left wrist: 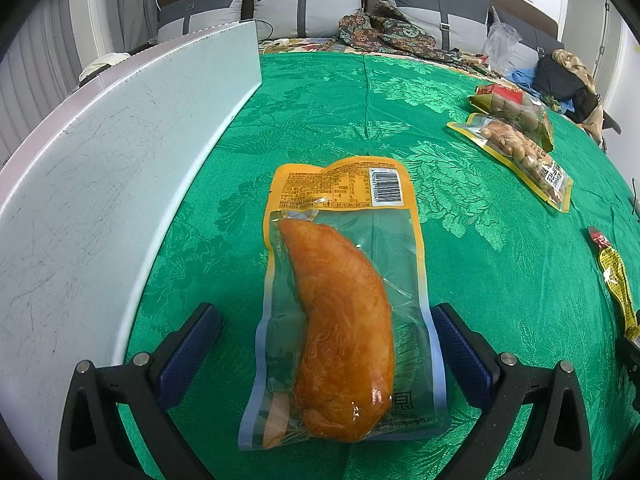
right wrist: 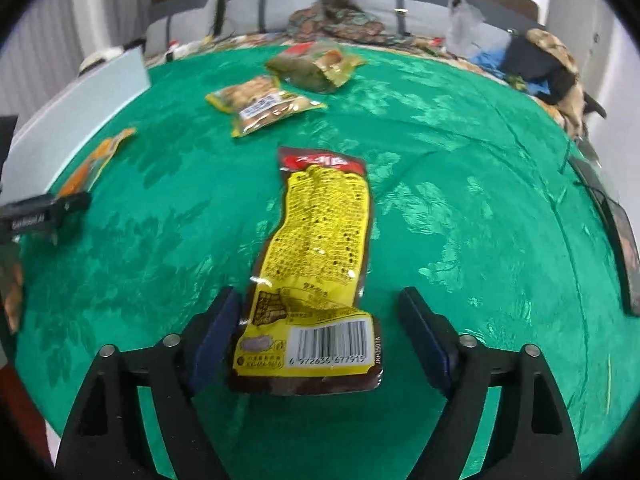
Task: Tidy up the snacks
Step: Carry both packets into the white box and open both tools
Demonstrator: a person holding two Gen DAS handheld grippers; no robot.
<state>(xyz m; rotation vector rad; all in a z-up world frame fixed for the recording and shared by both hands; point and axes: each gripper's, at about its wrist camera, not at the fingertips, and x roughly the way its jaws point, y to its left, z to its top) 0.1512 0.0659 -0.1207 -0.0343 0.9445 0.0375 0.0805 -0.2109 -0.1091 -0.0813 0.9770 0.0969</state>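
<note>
A clear and orange packet with a piece of chicken breast (left wrist: 340, 308) lies flat on the green tablecloth (left wrist: 460, 240). My left gripper (left wrist: 326, 344) is open, its jaws on either side of the packet's near end, not closed on it. A long yellow and red snack packet (right wrist: 316, 264) lies barcode end toward me. My right gripper (right wrist: 320, 328) is open around its near end, the left finger (right wrist: 212, 336) close to the packet edge. The yellow packet also shows at the right edge of the left wrist view (left wrist: 616, 280).
A white board (left wrist: 100, 184) lies along the left side of the table. A nut packet (left wrist: 516, 152) and a green packet (left wrist: 516, 108) lie at the far right, also visible in the right wrist view (right wrist: 264, 104). Cushions and clothes lie behind the table.
</note>
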